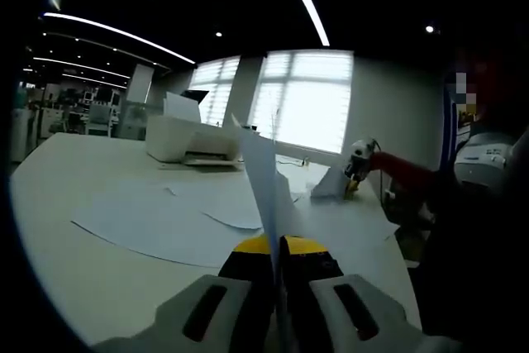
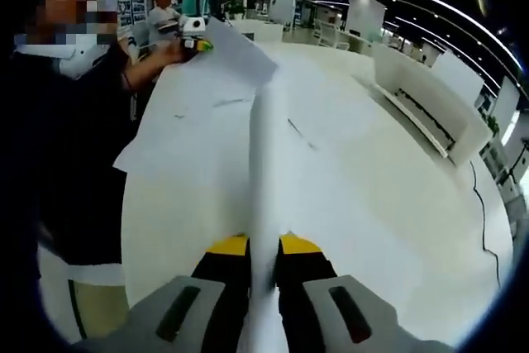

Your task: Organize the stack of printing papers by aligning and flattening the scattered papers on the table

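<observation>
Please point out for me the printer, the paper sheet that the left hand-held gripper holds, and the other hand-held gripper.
printer (image 1: 186, 140), left gripper view, front casing.
paper sheet (image 1: 261, 173), left gripper view, raised edge.
right hand-held gripper (image 1: 354, 176), left gripper view, its tips.
</observation>
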